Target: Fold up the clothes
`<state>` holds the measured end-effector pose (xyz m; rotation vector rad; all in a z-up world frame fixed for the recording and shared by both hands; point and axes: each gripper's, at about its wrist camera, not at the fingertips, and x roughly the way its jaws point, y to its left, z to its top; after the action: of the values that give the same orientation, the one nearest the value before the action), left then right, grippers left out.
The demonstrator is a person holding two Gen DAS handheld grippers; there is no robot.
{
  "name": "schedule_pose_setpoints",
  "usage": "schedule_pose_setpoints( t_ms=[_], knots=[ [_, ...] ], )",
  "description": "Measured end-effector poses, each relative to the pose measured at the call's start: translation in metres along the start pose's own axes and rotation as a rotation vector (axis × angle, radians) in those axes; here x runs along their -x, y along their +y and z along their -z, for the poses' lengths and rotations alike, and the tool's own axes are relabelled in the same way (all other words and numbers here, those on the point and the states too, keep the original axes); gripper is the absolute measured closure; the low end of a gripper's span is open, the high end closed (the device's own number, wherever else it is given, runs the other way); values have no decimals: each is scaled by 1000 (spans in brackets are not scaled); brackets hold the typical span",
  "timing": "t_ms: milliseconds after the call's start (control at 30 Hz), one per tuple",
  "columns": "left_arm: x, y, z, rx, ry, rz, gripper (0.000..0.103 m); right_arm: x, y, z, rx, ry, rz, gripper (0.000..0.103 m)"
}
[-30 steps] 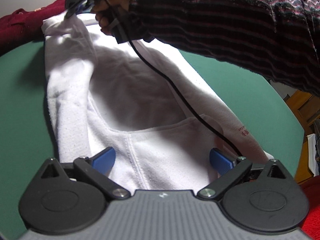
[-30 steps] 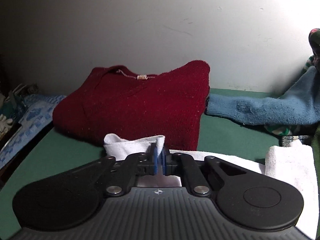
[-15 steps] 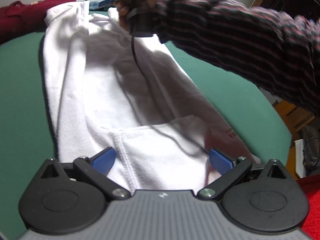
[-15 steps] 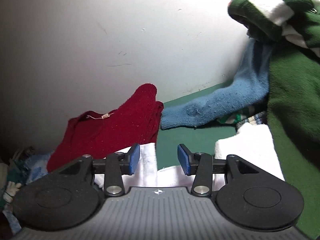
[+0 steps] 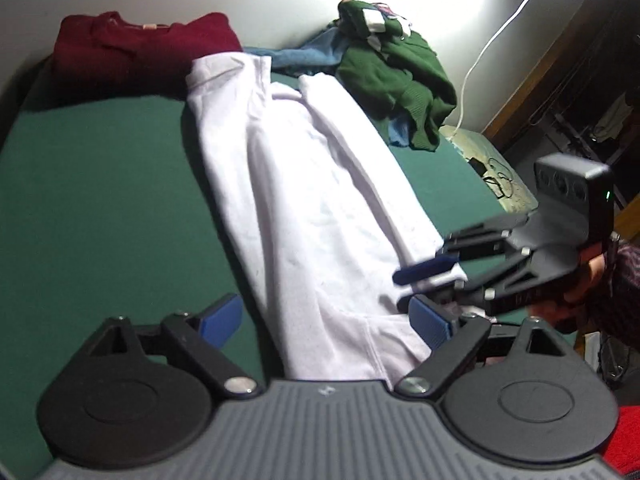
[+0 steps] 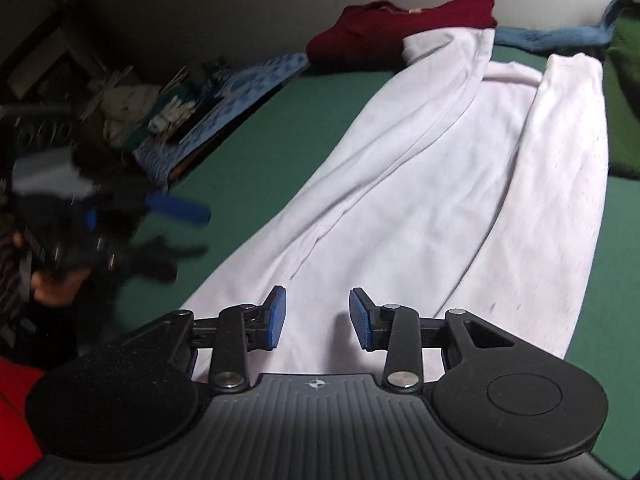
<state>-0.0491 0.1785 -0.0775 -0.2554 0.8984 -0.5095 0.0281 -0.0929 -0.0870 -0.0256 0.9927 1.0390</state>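
Observation:
A white sweatshirt [image 5: 304,200] lies lengthwise on the green table [image 5: 100,200], both sides folded inward into a long strip; it also shows in the right wrist view [image 6: 440,168]. My left gripper [image 5: 324,320] is open and empty over the garment's near hem. My right gripper [image 6: 318,318] is open and empty just above the near end of the garment. In the left wrist view the right gripper [image 5: 420,280] sits at the sweatshirt's near right corner. In the right wrist view the left gripper [image 6: 176,216] is blurred at the left, off the cloth.
A folded dark red sweater [image 5: 140,48] lies at the far end of the table. A green garment [image 5: 396,72] and a blue one [image 5: 304,56] are heaped at the far right. Clutter [image 6: 160,108] sits beyond the table's left edge. A white cable [image 5: 492,40] hangs by the wall.
My right gripper let go of the far collar end, opened, and came back to the near end of the sweatshirt. The left gripper shifted left, still open. The sweatshirt lies flat.

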Motion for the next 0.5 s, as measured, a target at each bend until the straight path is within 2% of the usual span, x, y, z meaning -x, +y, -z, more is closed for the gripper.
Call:
schedule_pose_setpoints(
  t_ms=[67,133,233,267,333,433,500],
  knots=[
    [0,3,-15,-25,-5,37,13,-6,7,8,14,40,-10,64],
    [-10,5,-28,-64,-4,33,18,-12,14,13,49,66,8,64],
    [-30,10,-41,-59,37,68,37,-13,16,14,73,61,35,66],
    [-39,14,-44,-51,55,73,46,-14,16,14,75,61,45,79],
    [-55,20,-47,-30,77,58,52,-14,17,14,89,71,64,102],
    [-68,29,-45,1,82,47,54,-5,23,16,128,71,85,102],
    [-70,31,-44,13,82,67,54,11,25,18,117,53,83,102]
  ],
)
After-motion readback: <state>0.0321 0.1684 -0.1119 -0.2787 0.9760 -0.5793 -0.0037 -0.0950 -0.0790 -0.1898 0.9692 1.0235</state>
